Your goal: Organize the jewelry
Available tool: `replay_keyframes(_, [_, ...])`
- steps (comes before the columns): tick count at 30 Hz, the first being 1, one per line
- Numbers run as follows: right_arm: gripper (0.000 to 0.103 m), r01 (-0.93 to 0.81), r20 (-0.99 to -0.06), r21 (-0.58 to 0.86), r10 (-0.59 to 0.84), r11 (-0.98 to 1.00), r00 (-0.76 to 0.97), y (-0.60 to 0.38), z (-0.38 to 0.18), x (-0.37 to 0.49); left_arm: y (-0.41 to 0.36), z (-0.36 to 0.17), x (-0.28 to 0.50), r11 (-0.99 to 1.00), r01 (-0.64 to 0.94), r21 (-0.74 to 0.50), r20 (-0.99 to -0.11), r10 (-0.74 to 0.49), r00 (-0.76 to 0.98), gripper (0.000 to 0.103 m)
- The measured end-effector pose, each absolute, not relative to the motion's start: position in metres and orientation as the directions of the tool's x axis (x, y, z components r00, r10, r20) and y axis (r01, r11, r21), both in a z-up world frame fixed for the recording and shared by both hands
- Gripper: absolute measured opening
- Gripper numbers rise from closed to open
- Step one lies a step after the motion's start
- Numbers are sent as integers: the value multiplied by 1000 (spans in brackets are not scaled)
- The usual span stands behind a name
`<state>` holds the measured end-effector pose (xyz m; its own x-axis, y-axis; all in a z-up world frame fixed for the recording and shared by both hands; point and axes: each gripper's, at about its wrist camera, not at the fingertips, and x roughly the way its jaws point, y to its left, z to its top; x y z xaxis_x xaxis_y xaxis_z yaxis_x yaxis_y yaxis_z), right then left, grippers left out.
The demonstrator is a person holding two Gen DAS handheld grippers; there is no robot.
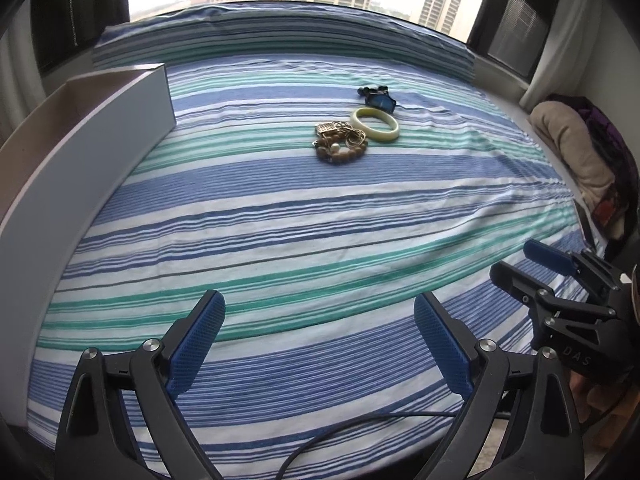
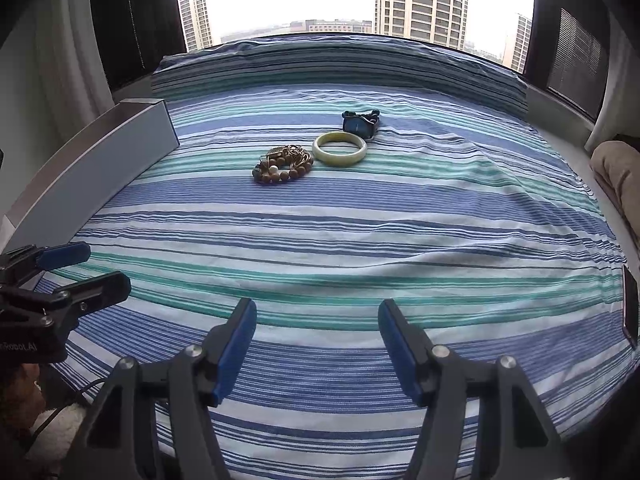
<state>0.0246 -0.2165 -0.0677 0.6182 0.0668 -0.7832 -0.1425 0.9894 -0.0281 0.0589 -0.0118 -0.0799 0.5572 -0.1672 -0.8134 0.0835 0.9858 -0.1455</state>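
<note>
Jewelry lies in a cluster far ahead on the striped bed: a wooden bead bracelet point(image 1: 343, 152) point(image 2: 282, 172) tangled with a gold chain point(image 1: 340, 130) point(image 2: 294, 154), a pale green bangle point(image 1: 375, 124) point(image 2: 339, 149), and a dark blue watch point(image 1: 381, 100) point(image 2: 360, 123) behind it. A long white open box point(image 1: 80, 160) point(image 2: 100, 160) stands along the left. My left gripper point(image 1: 318, 320) is open and empty near the bed's front edge. My right gripper point(image 2: 316, 324) is open and empty beside it; it also shows in the left wrist view point(image 1: 524, 266).
The bed has a blue, teal and white striped sheet point(image 1: 300, 232) point(image 2: 340, 232). A beige cushion and purple cloth point(image 1: 580, 152) lie at the right edge. A window with curtains is behind the bed. A dark phone-like object point(image 2: 630, 304) lies at the right.
</note>
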Motion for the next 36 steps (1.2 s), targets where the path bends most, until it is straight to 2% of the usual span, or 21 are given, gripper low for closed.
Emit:
replay_keyframes(5, [65, -141, -780, -28, 67, 990, 623, -217, -67, 26, -9, -75, 61, 988, 78, -130, -796, -151, 586, 96])
replay_keyframes(36, [65, -139, -802, -17, 69, 990, 593, -217, -74, 34, -4, -98, 85, 993, 35, -110, -857, -113, 503, 96])
